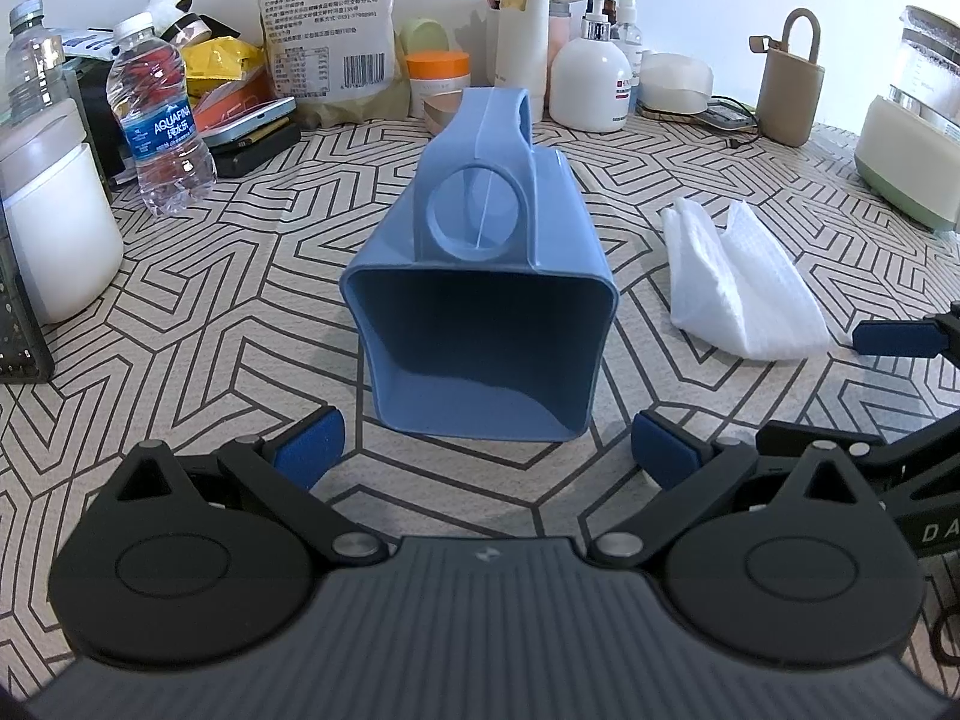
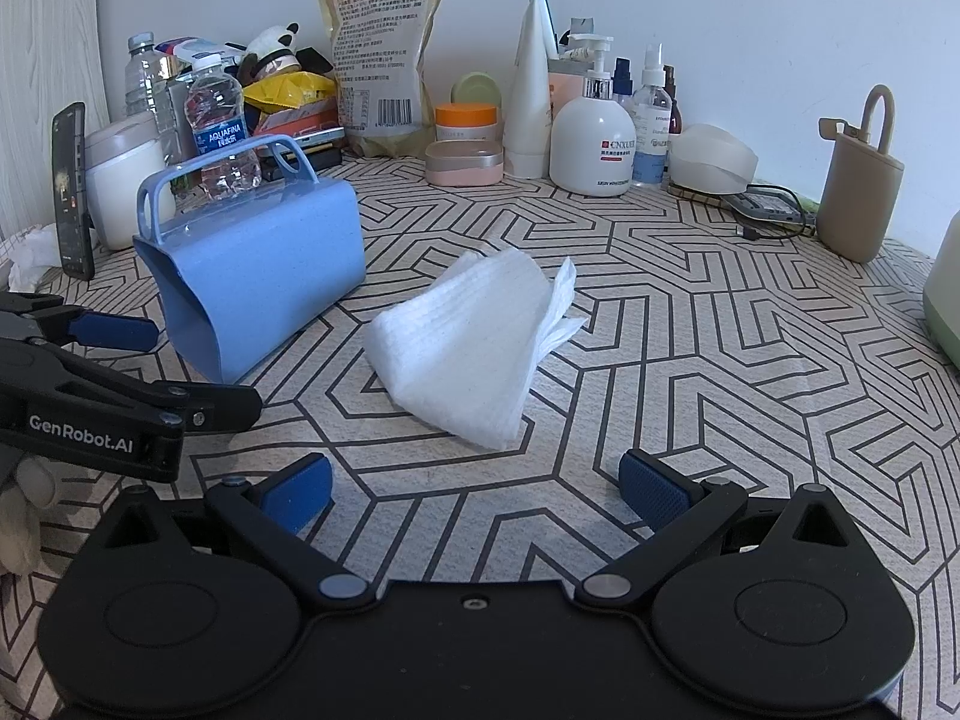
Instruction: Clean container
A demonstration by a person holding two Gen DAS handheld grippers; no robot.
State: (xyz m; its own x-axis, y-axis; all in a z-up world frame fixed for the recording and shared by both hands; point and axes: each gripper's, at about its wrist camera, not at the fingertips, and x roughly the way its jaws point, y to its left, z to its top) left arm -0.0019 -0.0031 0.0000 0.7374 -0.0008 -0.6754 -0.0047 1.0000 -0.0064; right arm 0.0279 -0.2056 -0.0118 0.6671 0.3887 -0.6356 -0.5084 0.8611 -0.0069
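Observation:
A blue plastic container (image 1: 480,300) with a handle lies on its side on the patterned table, its open mouth facing my left gripper (image 1: 486,450). That gripper is open and empty, just short of the mouth. The container also shows in the right wrist view (image 2: 258,276). A folded white cloth (image 2: 474,336) lies to its right; it shows in the left wrist view too (image 1: 738,288). My right gripper (image 2: 474,495) is open and empty, a little in front of the cloth.
Clutter lines the back wall: water bottles (image 1: 159,120), a food pouch (image 2: 381,60), a white pump bottle (image 2: 591,141), a beige case (image 2: 858,198), a white jar (image 1: 54,228). A phone (image 2: 72,192) stands at the left. A green appliance (image 1: 906,150) stands right.

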